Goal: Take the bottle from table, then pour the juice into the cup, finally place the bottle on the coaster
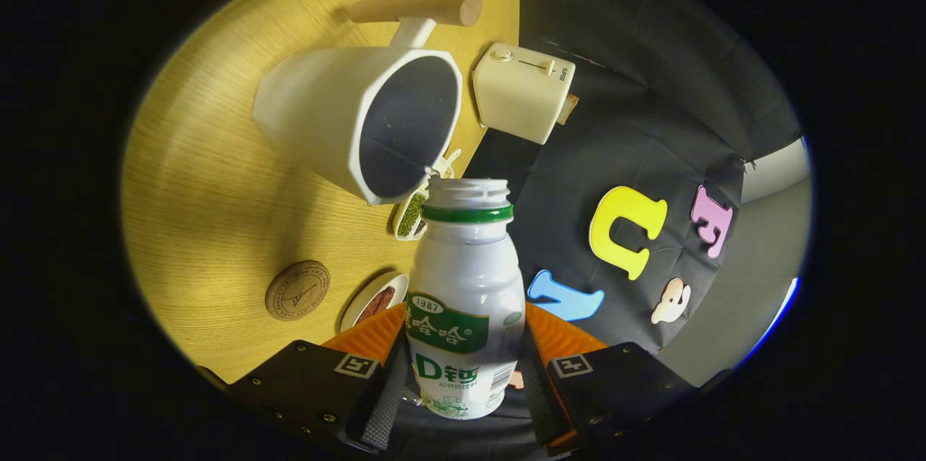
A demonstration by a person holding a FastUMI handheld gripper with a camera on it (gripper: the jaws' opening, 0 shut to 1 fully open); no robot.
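While the hand-held gripper (463, 381) clamps the uncapped bottle (465, 302) between both fingers, its open mouth sits just beside the rim of the white cup (362, 121). The round coaster (297, 290) lies on the table (210, 186), apart from the cup.

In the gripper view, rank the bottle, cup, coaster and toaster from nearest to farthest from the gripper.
1. Bottle, gripped between the fingers of the gripper.
2. Coaster, on the table beside the fingers.
3. Cup, beyond the bottle's mouth.
4. Toaster, beyond the cup, at the table edge.

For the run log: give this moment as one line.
gripper: shut on bottle | bottle: tilted, mouth at cup rim | coaster: bare
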